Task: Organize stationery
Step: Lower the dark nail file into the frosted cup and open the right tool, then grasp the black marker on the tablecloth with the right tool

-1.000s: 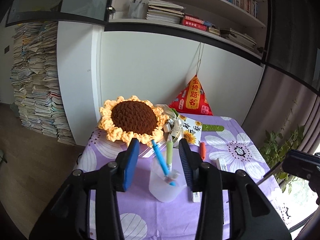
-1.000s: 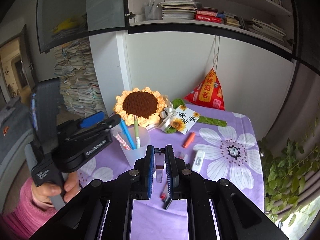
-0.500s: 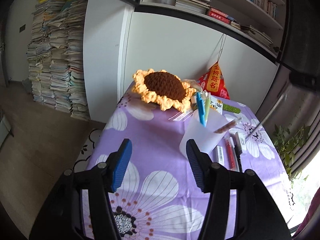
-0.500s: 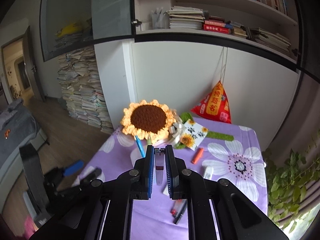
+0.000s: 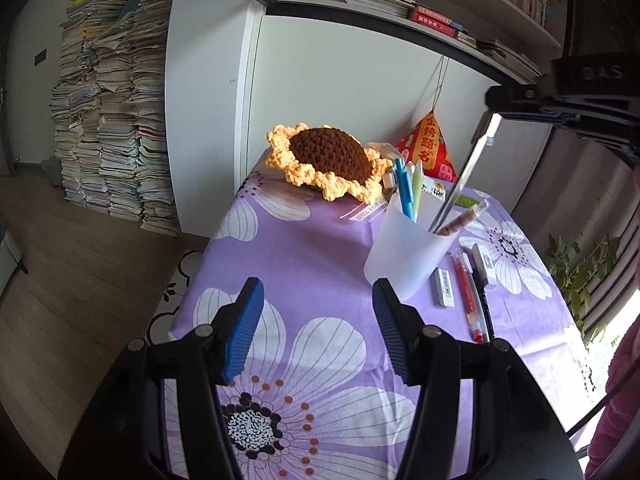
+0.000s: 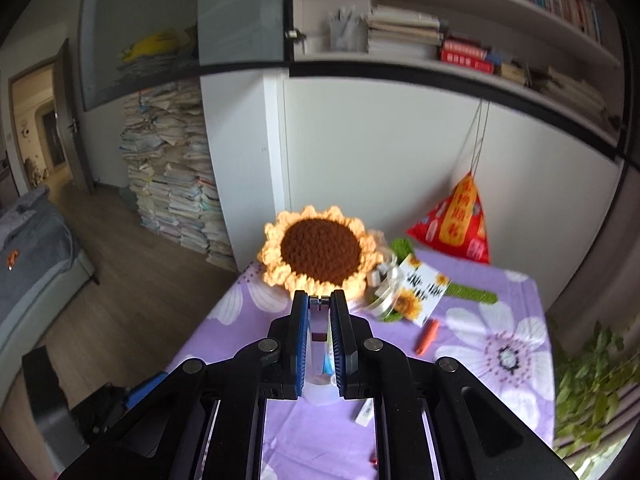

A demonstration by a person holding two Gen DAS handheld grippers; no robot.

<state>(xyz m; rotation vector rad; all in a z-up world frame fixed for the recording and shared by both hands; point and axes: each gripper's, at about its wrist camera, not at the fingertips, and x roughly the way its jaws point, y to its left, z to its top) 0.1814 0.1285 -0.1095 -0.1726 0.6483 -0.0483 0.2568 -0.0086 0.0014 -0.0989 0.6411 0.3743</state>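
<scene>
Right gripper (image 6: 320, 312) clamps a pen (image 5: 464, 176) over the cup (image 5: 408, 256) – lower it straight in; left gripper (image 5: 316, 320), at the cup's 7 o'clock, open and empty

Right view blurred, book titles (image 5: 434, 22) unreadable

A home study: bookshelves (image 6: 500, 4), stacked papers (image 5: 112, 120), a bed (image 6: 36, 256) nearby.

I saw a purple tablecloth (image 5: 320, 264) patterned with big white flowers, a frosted white cup (image 5: 408, 252) holding a blue pen (image 5: 405, 192) and a pale green one (image 5: 417, 184), a red pen (image 5: 468, 296) beside it, an orange-petalled, brown-centred crochet sunflower (image 5: 326, 160), and blue gripper pads (image 5: 244, 332)
</scene>
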